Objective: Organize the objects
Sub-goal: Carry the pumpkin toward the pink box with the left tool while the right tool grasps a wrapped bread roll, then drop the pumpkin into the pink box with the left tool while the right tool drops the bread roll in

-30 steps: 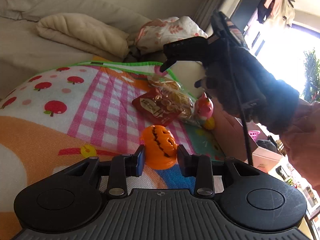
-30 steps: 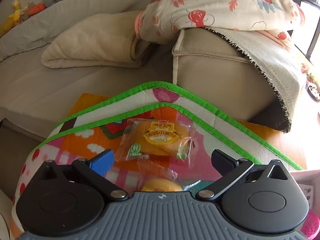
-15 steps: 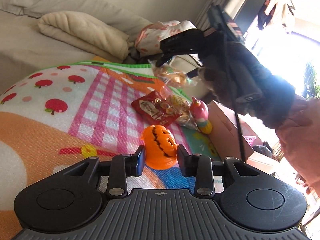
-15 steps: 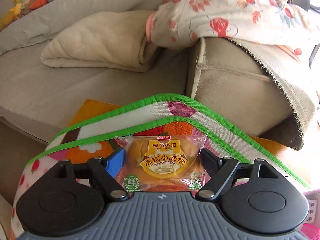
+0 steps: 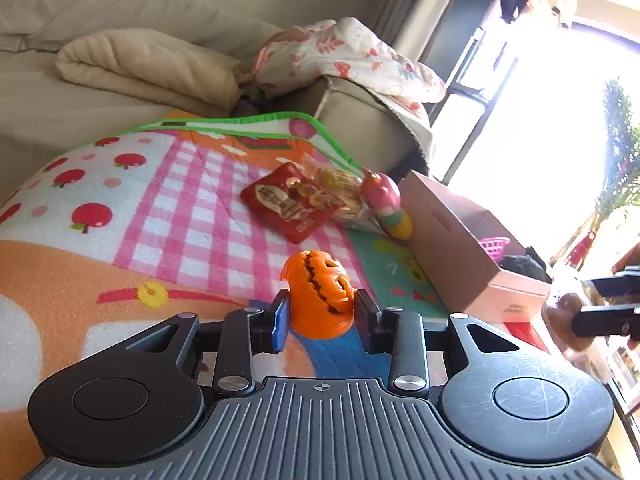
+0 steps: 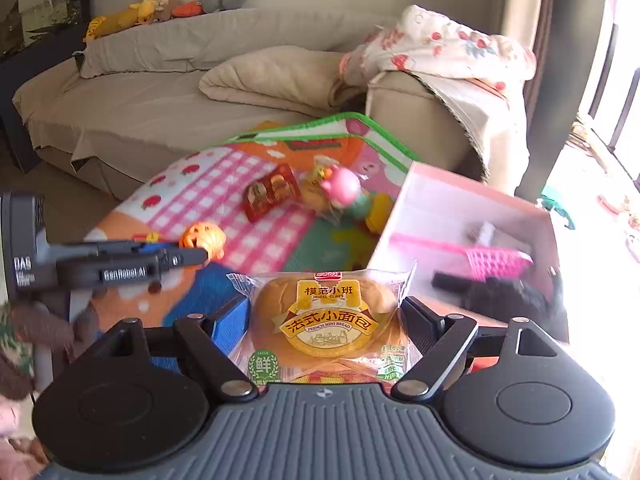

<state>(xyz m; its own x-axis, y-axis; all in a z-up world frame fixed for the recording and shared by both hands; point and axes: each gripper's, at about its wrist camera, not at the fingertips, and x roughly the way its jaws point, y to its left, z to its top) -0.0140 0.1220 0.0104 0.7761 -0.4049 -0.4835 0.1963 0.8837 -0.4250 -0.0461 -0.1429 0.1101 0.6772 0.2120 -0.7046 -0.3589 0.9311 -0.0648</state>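
- Your right gripper has swung away from the far edge of the play mat, where it hovered open over the wrapped bun a second ago; it now carries that bun beside the pink box, which fills its view from 1 to 3 o'clock.
- Its pads press the wrapper on both sides, jaws fairly wide around the bun, which hangs clear of the mat.
- In your left wrist view the right gripper's fingers have gone from 12 o'clock above the snacks to the frame edge at 3 o'clock, over the box.
- Your left gripper has barely shifted. Its jaws stay narrow on the orange pumpkin toy, both pads against its sides, low over the mat.
- The red snack packet, the clear snack bag and the pink figure toy lie together as before, at 12 o'clock beyond the pumpkin.
- Inside the box sit a pink basket and dark items too blurred to name.
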